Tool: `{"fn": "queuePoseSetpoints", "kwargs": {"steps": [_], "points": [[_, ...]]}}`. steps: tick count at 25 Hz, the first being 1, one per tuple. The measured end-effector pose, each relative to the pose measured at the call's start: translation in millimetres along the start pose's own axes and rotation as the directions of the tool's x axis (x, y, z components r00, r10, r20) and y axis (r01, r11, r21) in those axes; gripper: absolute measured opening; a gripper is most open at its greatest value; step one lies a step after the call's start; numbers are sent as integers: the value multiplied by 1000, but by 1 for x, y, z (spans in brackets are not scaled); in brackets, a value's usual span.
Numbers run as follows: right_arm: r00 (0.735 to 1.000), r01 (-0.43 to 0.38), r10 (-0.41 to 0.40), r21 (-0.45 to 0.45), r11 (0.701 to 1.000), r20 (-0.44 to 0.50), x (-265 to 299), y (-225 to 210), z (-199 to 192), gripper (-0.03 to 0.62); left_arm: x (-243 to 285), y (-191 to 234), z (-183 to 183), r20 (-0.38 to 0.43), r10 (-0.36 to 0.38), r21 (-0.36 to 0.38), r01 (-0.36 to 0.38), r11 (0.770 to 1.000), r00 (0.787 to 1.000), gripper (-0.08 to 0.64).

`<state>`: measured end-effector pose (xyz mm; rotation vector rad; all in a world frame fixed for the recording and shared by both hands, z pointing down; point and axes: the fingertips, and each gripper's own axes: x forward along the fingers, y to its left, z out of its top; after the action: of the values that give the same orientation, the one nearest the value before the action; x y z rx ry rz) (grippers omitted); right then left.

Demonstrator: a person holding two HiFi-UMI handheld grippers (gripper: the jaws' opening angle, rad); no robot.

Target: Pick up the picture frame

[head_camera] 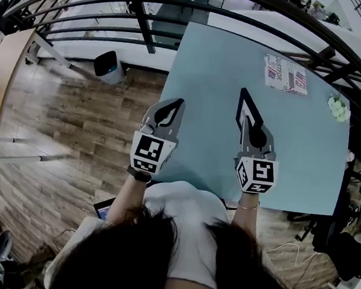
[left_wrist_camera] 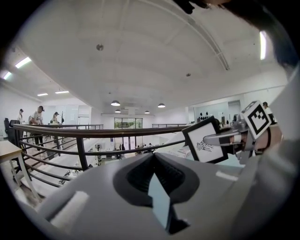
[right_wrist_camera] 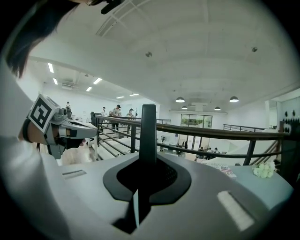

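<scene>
The right tool [head_camera: 251, 125] is clenched on the picture frame [head_camera: 243, 107], which is off the tabletop [head_camera: 207, 67] and held in the air above it. In the head view the frame sits just past centre toward 1 o'clock. It stands on edge, with its black border running away from the person toward 12 o'clock. In the right gripper view the frame is a thin, upright dark bar rising from between the jaws toward 12 o'clock, and the jaws press on its lower part. The left gripper view catches its face at 3 o'clock: a white picture with a small drawing inside a black border, with the right tool's fingers [left_wrist_camera: 225, 138] on its right-hand side.

The left tool [head_camera: 173, 106] is clenched with nothing in it. In its own view the jaw tips meet, and only a sliver of the pale blue tabletop shows through the gap below them. In the head view it hangs at 9 o'clock from the frame, well apart from it, over the tabletop's near-left edge.

A printed magazine [head_camera: 286, 74] lies flat on the tabletop at 1 o'clock from the frame, and a small bunch of white flowers [head_camera: 338, 109] sits at the tabletop's right edge at 3 o'clock. A dark metal railing [head_camera: 143, 7] curves along the far side. Wooden floor [head_camera: 74, 124] lies to the left, where a bin [head_camera: 108, 66] stands by the railing.
</scene>
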<state>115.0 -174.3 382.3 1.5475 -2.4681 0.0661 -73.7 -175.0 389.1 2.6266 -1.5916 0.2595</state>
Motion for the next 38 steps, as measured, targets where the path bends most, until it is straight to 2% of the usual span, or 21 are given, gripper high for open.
{"fn": "queuePoseSetpoints", "kwargs": {"steps": [5, 11, 23, 38], "points": [[1000, -3, 3, 4, 1000, -10, 2, 4, -6, 14, -5, 12, -10, -13, 28, -2, -28, 1000, 1000, 58], [1000, -7, 7, 15, 1000, -4, 6, 9, -6, 14, -2, 17, -22, -25, 30, -11, -30, 999, 999, 58], [1000, -27, 27, 50, 998, 1, 18, 23, -7, 14, 5, 19, -24, -25, 13, -18, -13, 1000, 1000, 58], [1000, -16, 17, 86, 996, -10, 19, 24, -10, 14, 5, 27, -26, -37, 26, -35, -28, 999, 999, 58]]}}
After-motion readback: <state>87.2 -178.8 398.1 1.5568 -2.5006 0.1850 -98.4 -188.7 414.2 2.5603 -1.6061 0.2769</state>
